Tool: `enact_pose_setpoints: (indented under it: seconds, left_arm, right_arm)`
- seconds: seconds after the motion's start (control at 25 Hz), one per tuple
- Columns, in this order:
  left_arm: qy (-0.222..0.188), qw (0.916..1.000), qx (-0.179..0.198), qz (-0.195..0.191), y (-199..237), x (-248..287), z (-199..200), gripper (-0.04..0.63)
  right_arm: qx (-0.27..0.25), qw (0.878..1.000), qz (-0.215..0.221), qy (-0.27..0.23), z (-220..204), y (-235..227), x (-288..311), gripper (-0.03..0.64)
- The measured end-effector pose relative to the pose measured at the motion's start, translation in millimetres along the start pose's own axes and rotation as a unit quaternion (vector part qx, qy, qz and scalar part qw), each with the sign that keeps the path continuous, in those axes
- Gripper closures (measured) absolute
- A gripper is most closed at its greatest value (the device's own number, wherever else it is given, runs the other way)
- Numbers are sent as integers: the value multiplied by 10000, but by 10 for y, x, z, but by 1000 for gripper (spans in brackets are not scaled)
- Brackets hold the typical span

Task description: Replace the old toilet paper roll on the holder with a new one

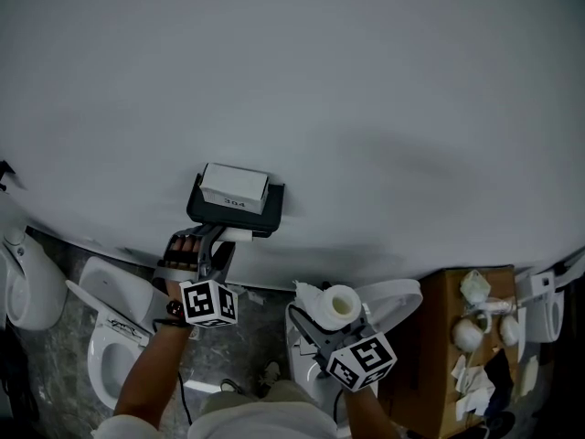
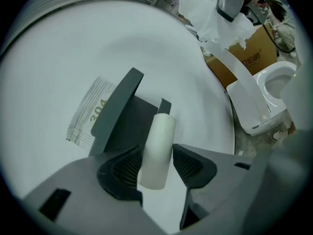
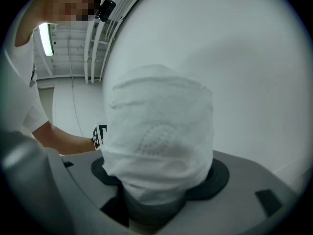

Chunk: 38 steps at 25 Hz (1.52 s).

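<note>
Pads on your left gripper (image 2: 155, 166) sit against both sides of the old roll (image 2: 159, 141), so this gripper is clenched on it. The old roll is just a bare, pale tube with no paper on it. It sticks out straight ahead from between the jaws. Its far end reaches the dark grey holder (image 2: 122, 116), which is on the wall (image 1: 366, 108) right in front of the jaw tips. The holder's flap is tipped up. A white label (image 2: 90, 114) with the number 304 is a bit past the holder, on the left side of this gripper. Your right gripper (image 3: 161, 180) is closed on the new roll (image 3: 159, 131). The new roll is fat, white and bumpy, and it stands up between the jaws with one dark pad on each side. From the head view, its hole faces up at you. The holder is up and to the left of your right gripper, well apart from it. A brown cardboard box (image 1: 430, 337) with bits of white paper on it sits just to the right of that gripper.
</note>
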<state>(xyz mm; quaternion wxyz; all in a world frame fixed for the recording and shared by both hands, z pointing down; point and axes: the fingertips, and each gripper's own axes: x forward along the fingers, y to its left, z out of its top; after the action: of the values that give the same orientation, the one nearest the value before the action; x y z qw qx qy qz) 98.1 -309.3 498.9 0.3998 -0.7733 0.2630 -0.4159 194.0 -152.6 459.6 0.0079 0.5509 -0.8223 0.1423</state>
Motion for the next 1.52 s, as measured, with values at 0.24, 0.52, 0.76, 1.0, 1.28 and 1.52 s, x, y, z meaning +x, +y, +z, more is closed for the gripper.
enact_pose_setpoints:
  seconds: [0.24, 0.52, 0.76, 1.0, 1.28, 1.52]
  left_arm:
    - [-166, 9998, 112, -36, -44, 24, 135, 408]
    - [-506, 9985, 216, -55, -132, 93, 464, 413]
    - [-815, 9960, 336, -137, -218, 129, 731, 414]
    - [-1130, 9923, 448, -233, -300, 163, 995, 414]
    - [-1585, 9847, 626, -352, -404, 166, 1379, 414]
    - [-1905, 9795, 513, -401, -491, 28, 1605, 417]
  right_arm:
    - [62, 10000, -27, -27, -24, -61, -23, 287]
    - [63, 9999, -159, -13, -55, -155, -169, 287]
    - [-12, 9996, -273, -30, -48, -221, -290, 287]
    - [7, 9991, -422, -19, -63, -313, -406, 287]
    - [1, 9985, -551, -60, -42, -421, -491, 287]
    - [-8, 9978, -665, -65, -47, -520, -564, 287]
